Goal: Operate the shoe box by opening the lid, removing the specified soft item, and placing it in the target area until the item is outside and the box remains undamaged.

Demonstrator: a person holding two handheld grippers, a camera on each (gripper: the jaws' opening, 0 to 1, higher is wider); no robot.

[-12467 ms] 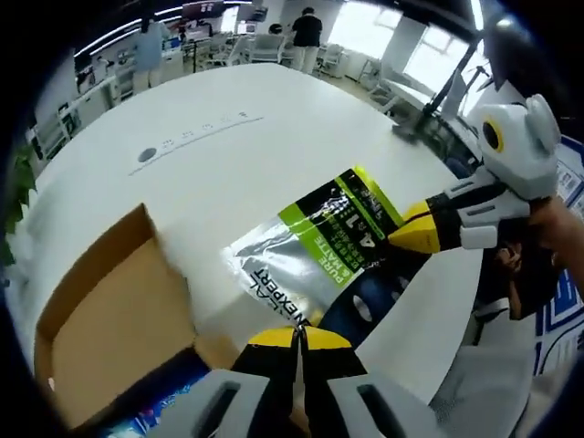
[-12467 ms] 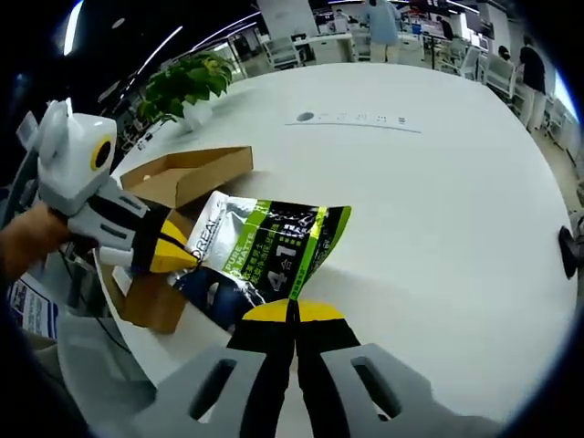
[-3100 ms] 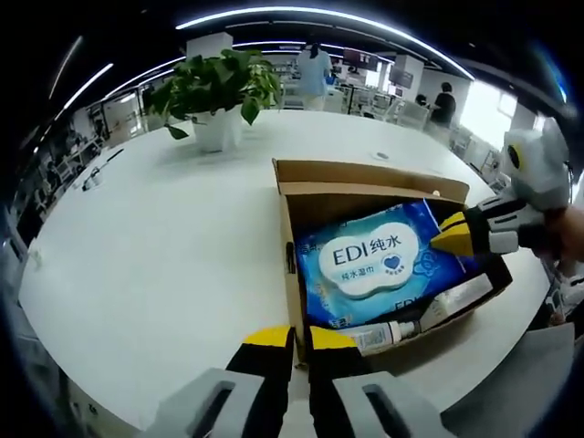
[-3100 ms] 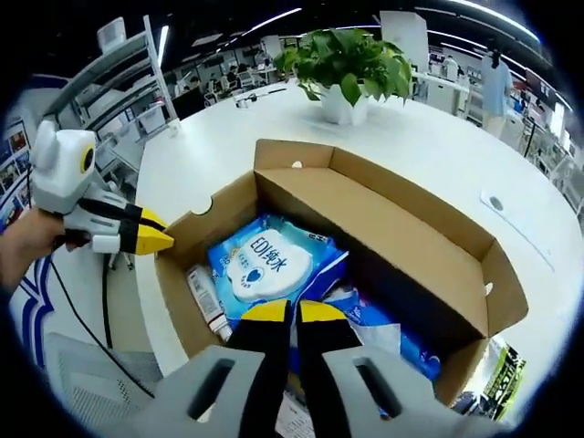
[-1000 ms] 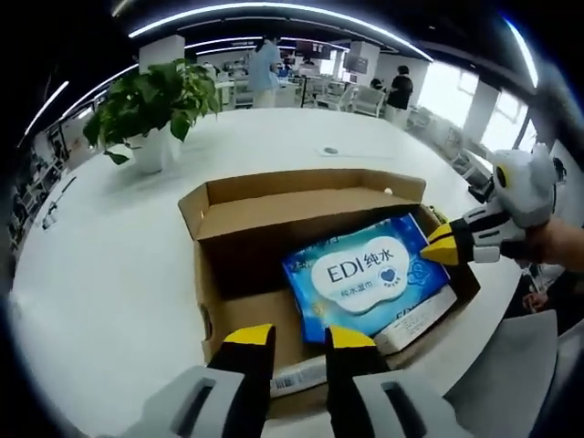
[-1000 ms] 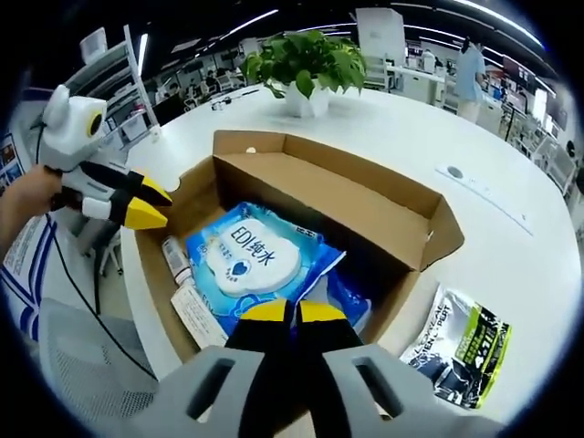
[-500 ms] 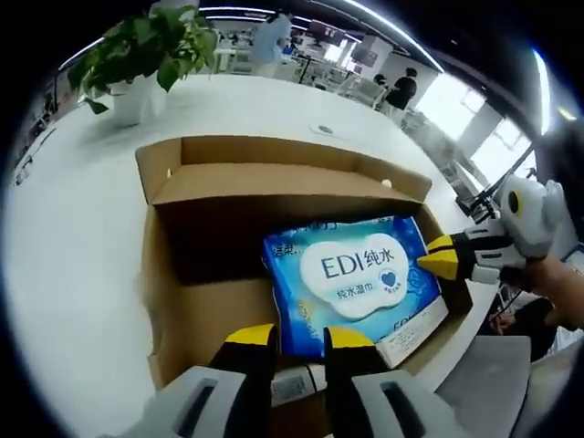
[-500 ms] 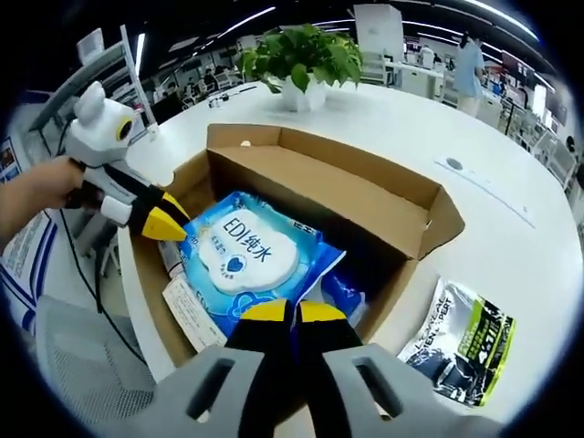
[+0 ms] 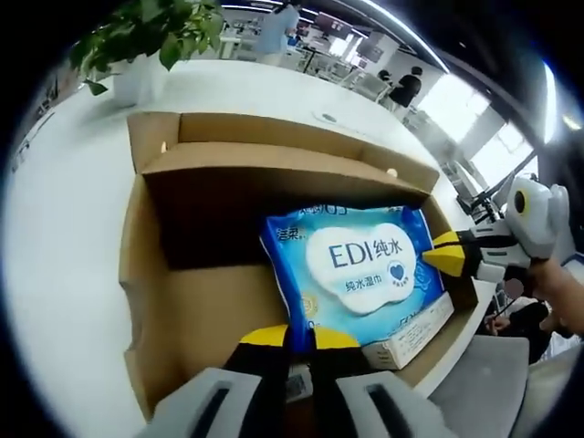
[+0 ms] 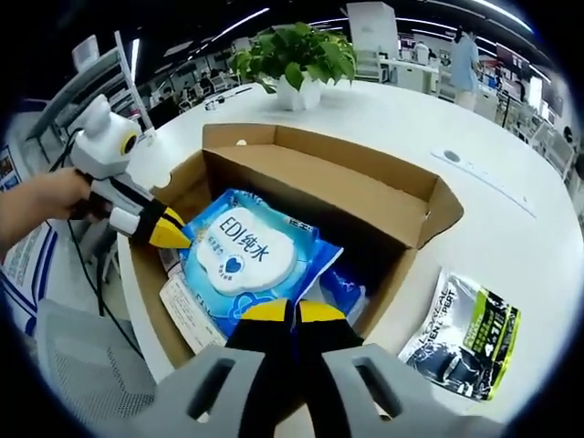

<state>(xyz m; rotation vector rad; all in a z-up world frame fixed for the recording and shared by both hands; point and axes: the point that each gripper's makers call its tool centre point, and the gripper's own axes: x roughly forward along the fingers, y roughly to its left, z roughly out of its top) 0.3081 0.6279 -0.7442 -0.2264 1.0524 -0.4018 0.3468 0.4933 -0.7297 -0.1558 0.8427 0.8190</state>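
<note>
1. The white tabletop [image 10: 511,210] is spreading out wide under everything, curving away toward a busy office behind.
2. The cardboard shoe box [image 9: 146,274] is sitting open on it, lid flap [image 10: 319,196] standing up along the far side (no tears that I can make out from here).
3. A potted plant [image 10: 297,55] is standing on the tabletop beyond the box.
4. The blue wipes pack [image 9: 360,274], marked EDI, is lying inside the box, tilted, resting on other contents; in the right gripper view it [image 10: 246,255] is filling the near half of the box.
5. A silver-and-green pouch [image 10: 465,347] is lying flat on the tabletop just beside the box, outside it.
6. A white carton [image 9: 411,333] is peeking out from under the pack at the box's near wall.
7. The left gripper [image 9: 290,339] is pinching the near edge of the wipes pack, its yellow-tipped jaws closing on the blue wrapper; from the other side it [image 10: 169,235] is touching the pack's corner.
8. The right gripper [image 10: 292,312] is hovering over the box with jaws pressed together, holding nothing; across the box it [image 9: 447,255] is sitting at the pack's far edge.
</note>
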